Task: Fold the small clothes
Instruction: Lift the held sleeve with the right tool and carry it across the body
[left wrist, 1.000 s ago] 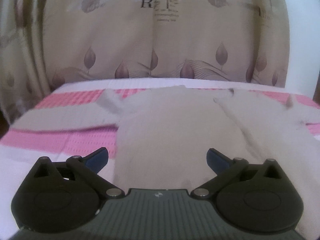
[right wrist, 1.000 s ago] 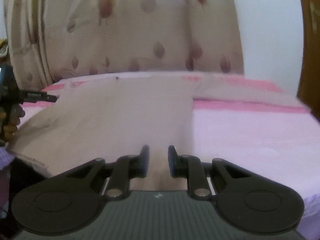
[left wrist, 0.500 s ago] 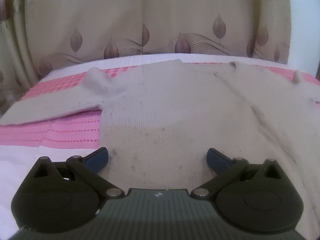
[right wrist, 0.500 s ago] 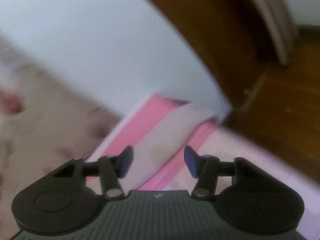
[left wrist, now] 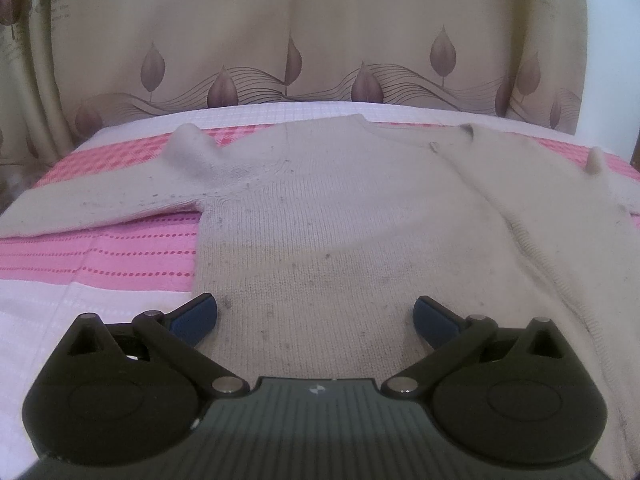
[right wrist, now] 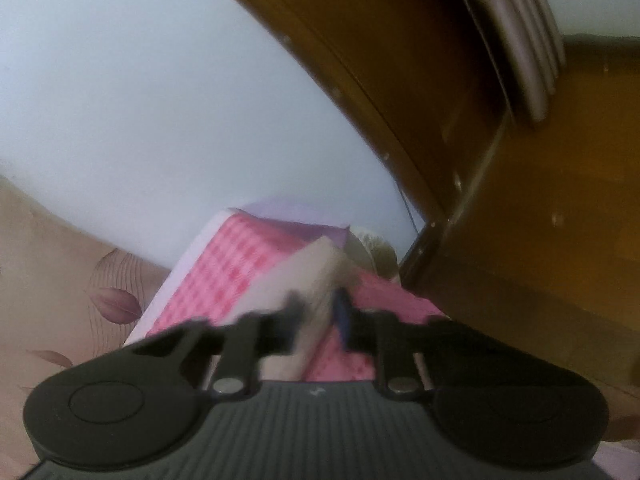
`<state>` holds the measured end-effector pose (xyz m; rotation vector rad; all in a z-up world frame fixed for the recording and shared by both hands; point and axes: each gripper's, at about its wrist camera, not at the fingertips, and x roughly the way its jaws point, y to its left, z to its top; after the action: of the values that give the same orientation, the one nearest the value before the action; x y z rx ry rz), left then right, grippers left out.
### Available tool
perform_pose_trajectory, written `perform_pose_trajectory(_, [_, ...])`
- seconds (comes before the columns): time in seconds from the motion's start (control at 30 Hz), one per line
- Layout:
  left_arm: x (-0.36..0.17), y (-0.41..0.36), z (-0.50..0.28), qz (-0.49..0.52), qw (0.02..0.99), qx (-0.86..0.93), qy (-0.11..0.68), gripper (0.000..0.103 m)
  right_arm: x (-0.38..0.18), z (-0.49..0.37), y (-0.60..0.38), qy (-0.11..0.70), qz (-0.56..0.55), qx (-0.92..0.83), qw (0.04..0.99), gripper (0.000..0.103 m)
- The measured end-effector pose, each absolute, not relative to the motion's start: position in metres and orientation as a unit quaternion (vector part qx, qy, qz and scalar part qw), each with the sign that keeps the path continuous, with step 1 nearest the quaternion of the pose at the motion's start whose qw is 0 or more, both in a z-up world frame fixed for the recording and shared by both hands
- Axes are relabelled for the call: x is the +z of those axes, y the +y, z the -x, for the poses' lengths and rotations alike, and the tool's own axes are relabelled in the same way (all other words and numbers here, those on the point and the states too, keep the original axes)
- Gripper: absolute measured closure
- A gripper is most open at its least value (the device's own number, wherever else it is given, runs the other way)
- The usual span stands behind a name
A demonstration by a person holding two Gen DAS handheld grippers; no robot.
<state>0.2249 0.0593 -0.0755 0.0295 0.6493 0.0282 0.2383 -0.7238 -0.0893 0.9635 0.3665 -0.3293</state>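
Cream knit sweater (left wrist: 340,220) lies spread flat on a pink-and-white blanket (left wrist: 100,256) covering the bed. Fine ribbed knit, w/ dark specks and lint scattered over the chest and lower body. Neckline sits at the far edge, hem toward the camera, so the body's long axis runs near-to-far in the left wrist view. One sleeve (left wrist: 108,204) stretches straight out to the left, roughly at right angles to the body, lying on the pink stripe. The right side of the sweater looks folded or doubled over itself, w/ a seam line running diagonally down toward the near right; a small peak of fabric stands up near the far right edge. Beige curtain (left wrist: 320,52) w/ leaf print hangs behind the bed.

Left gripper (left wrist: 315,316) hangs low over the hem area, angled down at the sweater, its blue-padded fingers (left wrist: 196,317) spread wide, nothing between them; can't tell if the tips touch the knit.

Right gripper (right wrist: 320,316) is at the bed's far corner, next to a brown wooden panel (right wrist: 520,200) and a pale wall (right wrist: 140,100). View is rolled hard to one side and motion-blurred. Its fingers (right wrist: 342,316) are drawn nearly together, pinching a strip of cream fabric (right wrist: 304,276), prob. the sweater's other sleeve, over the pink checked part of the blanket.
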Motion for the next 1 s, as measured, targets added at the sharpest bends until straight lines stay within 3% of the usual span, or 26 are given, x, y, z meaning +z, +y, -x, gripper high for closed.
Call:
perform_pose_trajectory(0.37, [-0.075,0.062,-0.224,-0.010,0.948,0.013,0.317,0.000,-0.032,-0.216,-0.670,0.090,-0.484,-0.085,0.866,0.092])
perform_pose_trajectory(0.7, [-0.073,0.068,-0.221,0.018,0.952,0.011,0.306,0.000,0.068,-0.261,-0.498,0.054,-0.498,0.129,0.856,0.092])
perform_pose_trajectory(0.87, [-0.073,0.066,-0.221,0.015,0.952,0.019,0.307,0.000,0.062,-0.268,-0.414,0.090,-0.469,0.173,0.861,0.092])
perform_pose_trajectory(0.97, [-0.073,0.068,-0.220,0.019,0.952,0.014,0.306,0.000,0.039,-0.257,-0.428,0.138,-0.419,0.106,0.891,0.082])
perform_pose_trajectory(1.0, [-0.073,0.069,-0.220,0.023,0.952,0.012,0.304,0.000,0.029,-0.249,-0.446,0.145,-0.402,0.069,0.902,0.068])
